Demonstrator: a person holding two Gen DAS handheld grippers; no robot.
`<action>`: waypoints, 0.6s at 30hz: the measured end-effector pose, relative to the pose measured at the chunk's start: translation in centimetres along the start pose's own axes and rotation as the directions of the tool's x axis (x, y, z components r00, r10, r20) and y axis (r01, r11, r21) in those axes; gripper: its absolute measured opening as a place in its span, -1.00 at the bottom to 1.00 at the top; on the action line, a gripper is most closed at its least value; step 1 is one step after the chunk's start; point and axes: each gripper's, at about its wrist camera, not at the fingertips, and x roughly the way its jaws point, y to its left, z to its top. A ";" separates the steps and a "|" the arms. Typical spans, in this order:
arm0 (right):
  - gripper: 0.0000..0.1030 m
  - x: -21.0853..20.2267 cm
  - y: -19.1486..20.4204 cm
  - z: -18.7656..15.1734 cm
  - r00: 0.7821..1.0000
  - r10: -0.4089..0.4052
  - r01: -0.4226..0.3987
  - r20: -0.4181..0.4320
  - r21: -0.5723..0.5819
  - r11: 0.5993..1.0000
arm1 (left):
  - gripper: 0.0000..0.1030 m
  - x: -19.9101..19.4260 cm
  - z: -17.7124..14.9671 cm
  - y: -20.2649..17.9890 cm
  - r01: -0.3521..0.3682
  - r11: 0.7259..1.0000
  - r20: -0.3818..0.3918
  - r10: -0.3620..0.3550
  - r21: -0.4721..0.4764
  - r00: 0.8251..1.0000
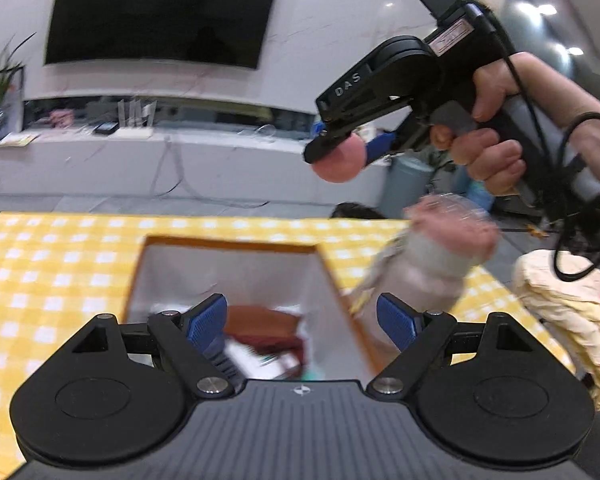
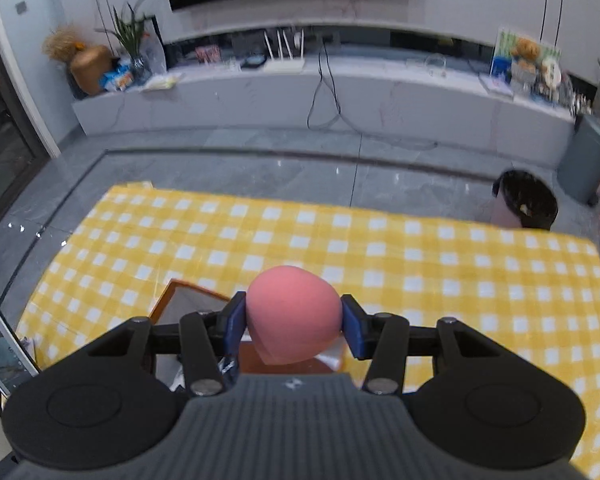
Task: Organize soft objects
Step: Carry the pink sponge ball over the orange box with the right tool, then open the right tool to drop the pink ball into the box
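My right gripper (image 2: pixel 294 322) is shut on a pink egg-shaped sponge (image 2: pixel 294 314) and holds it in the air above the table; it also shows in the left wrist view (image 1: pixel 340 152), high and to the right of the box. My left gripper (image 1: pixel 302 320) is open and empty, right over an open orange-rimmed box (image 1: pixel 228 244) with white inner walls. Several items lie in the box bottom (image 1: pixel 268 340). A blurred grey and pink soft bundle in clear wrap (image 1: pixel 432 256) is just right of the box, seemingly mid-air.
The table wears a yellow and white checked cloth (image 2: pixel 420 256). A cream cushioned chair (image 1: pixel 564 304) stands at the right. A dark bin (image 2: pixel 526 200) and a grey bin (image 2: pixel 588 160) stand on the floor beyond. A phone or tablet (image 2: pixel 0 344) leans at the left edge.
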 end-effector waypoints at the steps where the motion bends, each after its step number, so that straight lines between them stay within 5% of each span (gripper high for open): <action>1: -0.05 0.8 0.6 -0.1 1.000 0.007 -0.007 -0.023 0.001 1.000 | 0.92 0.2 -0.1 0.8 -0.016 1.000 -0.010 0.016 -0.009 1.000; 11: -0.05 9.4 5.9 -2.9 0.971 -0.122 0.103 -0.208 -0.100 0.990 | 0.93 0.6 -0.8 5.3 -0.106 0.990 -0.132 0.092 -0.099 0.987; 18: -0.05 14.0 6.3 -4.4 0.943 -0.194 0.163 -0.270 -0.134 0.978 | 0.92 0.4 -1.7 5.5 -0.071 0.992 -0.178 0.052 -0.105 0.983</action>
